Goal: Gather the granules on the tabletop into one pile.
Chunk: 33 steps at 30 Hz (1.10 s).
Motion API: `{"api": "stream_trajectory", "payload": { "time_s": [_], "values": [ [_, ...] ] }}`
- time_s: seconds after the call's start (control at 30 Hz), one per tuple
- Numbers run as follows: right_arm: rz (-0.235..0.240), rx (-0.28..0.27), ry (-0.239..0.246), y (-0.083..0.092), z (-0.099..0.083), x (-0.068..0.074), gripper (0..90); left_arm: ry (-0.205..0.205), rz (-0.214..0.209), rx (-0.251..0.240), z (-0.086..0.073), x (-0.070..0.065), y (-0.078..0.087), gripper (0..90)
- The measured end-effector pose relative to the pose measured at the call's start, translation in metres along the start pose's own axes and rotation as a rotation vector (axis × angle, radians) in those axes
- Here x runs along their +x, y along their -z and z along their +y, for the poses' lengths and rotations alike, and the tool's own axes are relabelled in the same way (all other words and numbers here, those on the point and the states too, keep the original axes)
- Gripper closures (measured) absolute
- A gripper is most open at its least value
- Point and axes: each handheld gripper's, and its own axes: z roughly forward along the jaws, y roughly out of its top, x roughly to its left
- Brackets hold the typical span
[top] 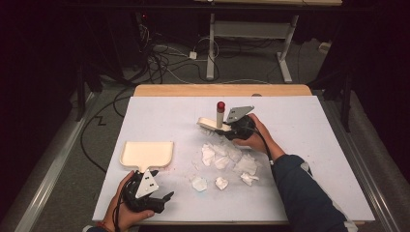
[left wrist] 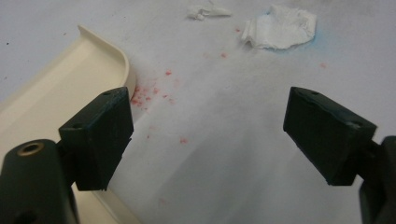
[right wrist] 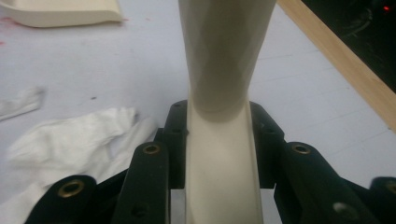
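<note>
The right claw (top: 231, 126) is clamping the cream handle of a small brush (right wrist: 223, 88), holding it at the far edge of the paper scraps (top: 227, 162) on the desk (top: 309, 145). The left claw (top: 147, 169) is standing open just beside the dustpan (top: 145, 153), left of the scraps and not gripping it. Sweeping is judged to be starting; next, the brush should be pushing the scraps toward the pan, which needs steadying.

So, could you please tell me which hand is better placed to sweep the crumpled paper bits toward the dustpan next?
The right. Its gripper is already shut on the brush handle, just beyond the paper bits. The left gripper is open and empty beside the dustpan, so it could only steady the pan.
</note>
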Motion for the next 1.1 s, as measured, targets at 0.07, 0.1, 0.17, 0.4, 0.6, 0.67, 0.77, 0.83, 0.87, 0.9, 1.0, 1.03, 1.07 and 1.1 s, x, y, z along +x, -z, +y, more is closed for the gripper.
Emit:
{"api": "stream_trajectory", "payload": {
  "time_s": [0.07, 0.1, 0.17, 0.4, 0.6, 0.67, 0.77, 0.83, 0.87, 0.9, 1.0, 1.03, 1.07, 1.1],
  "values": [
    [0.025, -0.023, 0.003, 0.006, -0.005, 0.003, 66.9, -0.001, 0.000, -0.001, 0.001, 0.000, 0.000, 15.6],
    [0.029, -0.022, 0.000, 0.009, -0.007, 0.007, 66.8, -0.003, 0.002, 0.002, 0.001, -0.001, 0.000, 15.7],
    [0.046, -0.028, 0.025, 0.013, -0.011, 0.013, 66.7, -0.007, 0.000, 0.009, 0.001, -0.001, -0.001, 15.7],
    [0.090, -0.042, 0.073, 0.033, -0.019, 0.037, 66.6, -0.015, -0.001, 0.014, 0.002, -0.003, -0.002, 15.6],
    [0.116, -0.064, 0.089, 0.048, -0.026, 0.051, 67.0, -0.024, -0.002, 0.020, 0.003, -0.005, -0.002, 15.7],
    [0.116, -0.071, 0.080, 0.053, -0.028, 0.055, 67.2, -0.025, -0.001, 0.021, 0.003, -0.005, -0.003, 15.7],
    [0.080, -0.085, 0.068, 0.060, -0.030, 0.058, 67.5, -0.029, 0.000, 0.021, 0.004, -0.005, -0.003, 15.7],
    [0.036, -0.091, 0.059, 0.066, -0.029, 0.057, 67.6, -0.032, 0.000, 0.022, 0.004, -0.005, -0.003, 15.7],
    [0.019, -0.097, 0.051, 0.069, -0.029, 0.056, 67.6, -0.032, -0.001, 0.020, 0.004, -0.005, -0.003, 15.7],
    [0.004, -0.106, 0.050, 0.072, -0.028, 0.055, 67.6, -0.036, 0.000, 0.024, 0.004, -0.005, -0.003, 15.7],
    [-0.031, -0.130, 0.017, 0.083, -0.028, 0.051, 67.6, -0.036, -0.003, 0.022, 0.004, -0.004, -0.003, 15.6],
    [-0.045, -0.143, 0.005, 0.087, -0.028, 0.050, 67.6, -0.037, -0.004, 0.023, 0.004, -0.004, -0.003, 15.7],
    [-0.060, -0.147, -0.006, 0.090, -0.028, 0.049, 67.6, -0.036, -0.004, 0.023, 0.004, -0.004, -0.003, 15.6],
    [-0.067, -0.147, -0.015, 0.093, -0.028, 0.047, 67.5, -0.036, -0.003, 0.023, 0.004, -0.004, -0.003, 15.6]
  ]
}}
